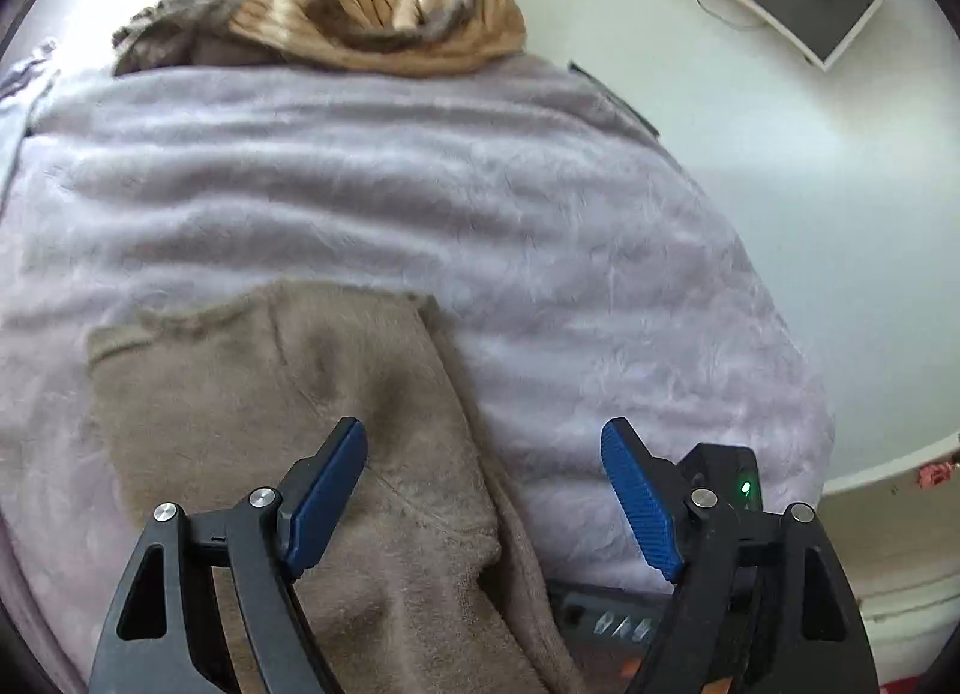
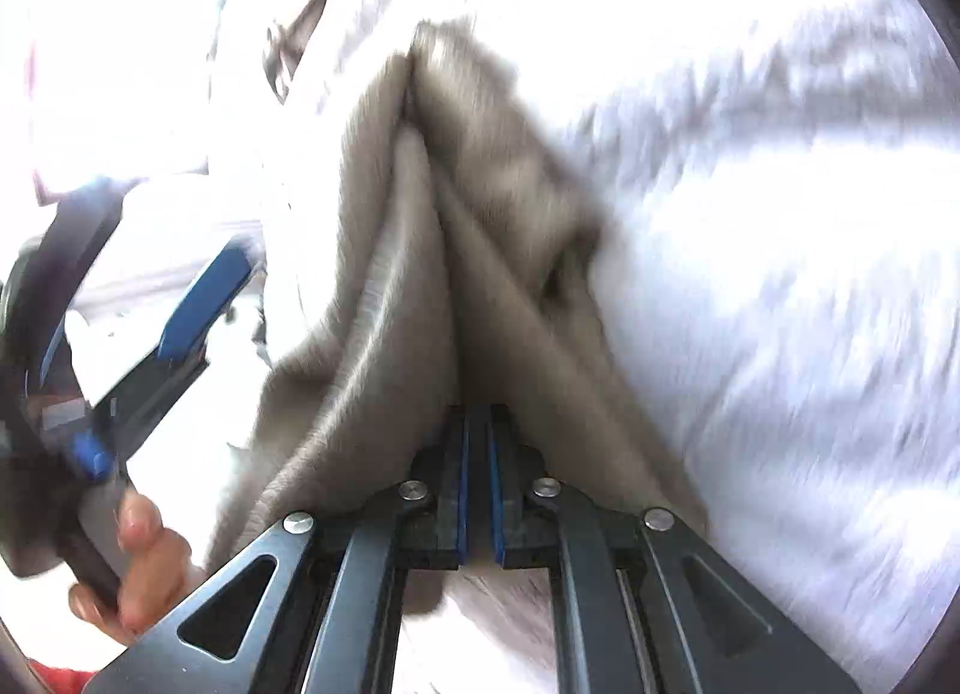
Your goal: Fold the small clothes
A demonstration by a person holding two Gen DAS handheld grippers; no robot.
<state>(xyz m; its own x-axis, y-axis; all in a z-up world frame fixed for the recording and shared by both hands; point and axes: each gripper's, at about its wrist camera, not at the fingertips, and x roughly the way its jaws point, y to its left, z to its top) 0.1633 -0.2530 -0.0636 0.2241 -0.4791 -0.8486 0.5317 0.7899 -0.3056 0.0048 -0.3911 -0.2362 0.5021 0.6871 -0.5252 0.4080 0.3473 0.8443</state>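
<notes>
Between the right gripper's (image 2: pixel 477 490) pinched fingers a fold of the tan garment (image 2: pixel 420 250) hangs soft, light and fuzzy; an edge or corner grips best. Beside it, the left gripper's (image 1: pixel 483 505) fingers stand wide and empty over that garment on the lilac blanket (image 1: pixel 420 184). Blur and glare hide the garment's outline.

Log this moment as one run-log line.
left gripper: open, empty | right gripper: shut on taupe garment | garment partly lifted off lilac blanket

A fuzzy lilac blanket (image 1: pixel 420 202) carries a taupe garment (image 1: pixel 336 394) and a striped clothes pile (image 1: pixel 384 16).
</notes>
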